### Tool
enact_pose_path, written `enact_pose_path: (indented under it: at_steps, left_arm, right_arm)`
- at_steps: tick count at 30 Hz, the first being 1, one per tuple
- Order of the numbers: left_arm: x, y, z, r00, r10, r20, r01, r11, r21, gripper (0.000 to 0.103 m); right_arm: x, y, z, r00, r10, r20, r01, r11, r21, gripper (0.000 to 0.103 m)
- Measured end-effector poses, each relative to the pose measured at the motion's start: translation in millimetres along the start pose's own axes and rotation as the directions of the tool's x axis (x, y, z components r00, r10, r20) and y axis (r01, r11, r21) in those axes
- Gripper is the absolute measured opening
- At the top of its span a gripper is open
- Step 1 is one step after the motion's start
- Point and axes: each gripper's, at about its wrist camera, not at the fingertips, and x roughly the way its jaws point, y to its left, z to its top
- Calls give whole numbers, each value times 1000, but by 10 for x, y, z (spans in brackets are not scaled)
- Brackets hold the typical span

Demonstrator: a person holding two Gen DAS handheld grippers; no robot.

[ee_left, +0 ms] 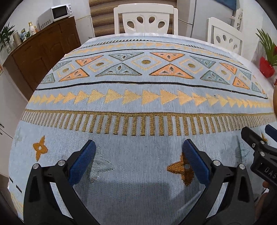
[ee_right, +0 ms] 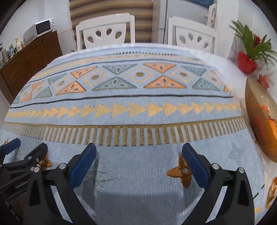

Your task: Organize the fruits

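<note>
An amber ribbed glass bowl stands at the table's right side, and orange fruit shows through its wall. A sliver of the bowl also shows at the right edge of the left wrist view. My left gripper hovers low over the patterned blue tablecloth, open, with nothing between its blue pads. My right gripper is open and empty too, just to the right of the left one. Each appears in the other's view: the right gripper and the left gripper. No loose fruit lies on the cloth ahead.
Two white chairs stand at the table's far edge. A red pot with a green plant sits at the far right. A wooden sideboard with a white microwave lines the left wall. An orange shape at the right edge is unclear.
</note>
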Motion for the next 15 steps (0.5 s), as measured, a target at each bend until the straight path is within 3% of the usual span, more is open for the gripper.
enact_pose_path:
  at_steps: [7,15]
  left_arm:
    - [7,-12,2,1000,5,1,-5,1000,-1,100]
    - [15,-4,-10,1000,-2,5,2,1000,-10,100]
  right_arm:
    - [113,9,4,998,9,-67,-10,1000,-16,98]
    - [129,-27,-19,997,43,-66,-46,998,-53,98]
